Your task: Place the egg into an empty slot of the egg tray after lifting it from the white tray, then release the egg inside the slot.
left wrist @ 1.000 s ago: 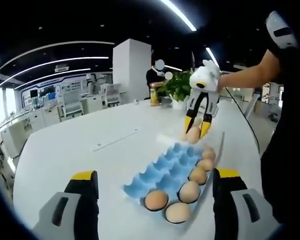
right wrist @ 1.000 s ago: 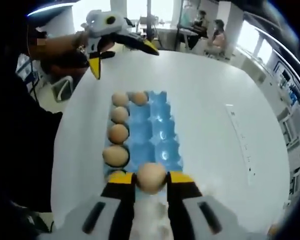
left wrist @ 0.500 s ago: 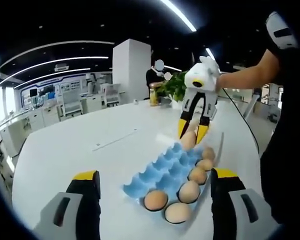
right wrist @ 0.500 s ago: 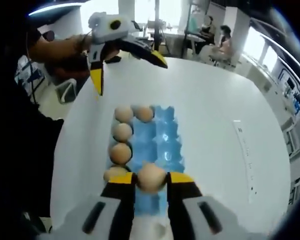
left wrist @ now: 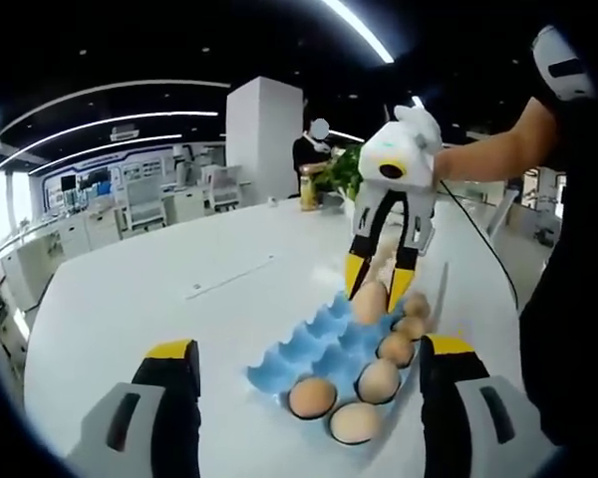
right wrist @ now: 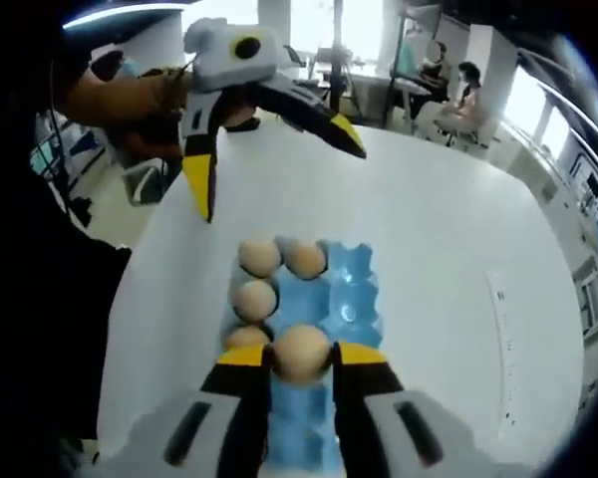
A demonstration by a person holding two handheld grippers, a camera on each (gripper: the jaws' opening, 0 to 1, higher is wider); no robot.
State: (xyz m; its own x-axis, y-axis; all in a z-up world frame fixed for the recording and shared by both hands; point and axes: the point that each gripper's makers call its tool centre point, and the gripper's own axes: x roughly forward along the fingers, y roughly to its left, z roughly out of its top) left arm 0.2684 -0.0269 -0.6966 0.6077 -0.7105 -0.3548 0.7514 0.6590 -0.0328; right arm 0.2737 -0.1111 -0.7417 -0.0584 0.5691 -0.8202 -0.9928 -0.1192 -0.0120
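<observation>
Observed on a white table [left wrist: 130, 299]: a blue egg tray [left wrist: 324, 344], taken here as the reference point. In the left gripper view, the left gripper [left wrist: 309, 398] sits at the near end of the egg tray with its yellow-tipped jaws spread wide, one to each side of that end, pinching nothing. Five brown eggs [left wrist: 379, 381] occupy slots along the near end and the right-hand row of the egg tray. Above the far part of the egg tray, the right gripper [left wrist: 377, 284] points downward with the egg [left wrist: 370, 302] pinched between its yellow tips; the egg is low over the blue slots, though contact with a slot cannot be confirmed. A person's arm [left wrist: 483, 149] reaches in from the right behind that gripper. Beyond the far end of the egg tray stand a green plant [left wrist: 354, 169] and a person [left wrist: 309, 154] (background only). In the right gripper view, the egg tray [right wrist: 354, 299] runs away from the camera, with seated eggs [right wrist: 259, 257] along its left row and far end; the right gripper [right wrist: 299, 357] clamps the egg [right wrist: 301, 354] over the near half of the egg tray. The left gripper [right wrist: 269, 149] hangs past the far end, jaws splayed apart and empty.
</observation>
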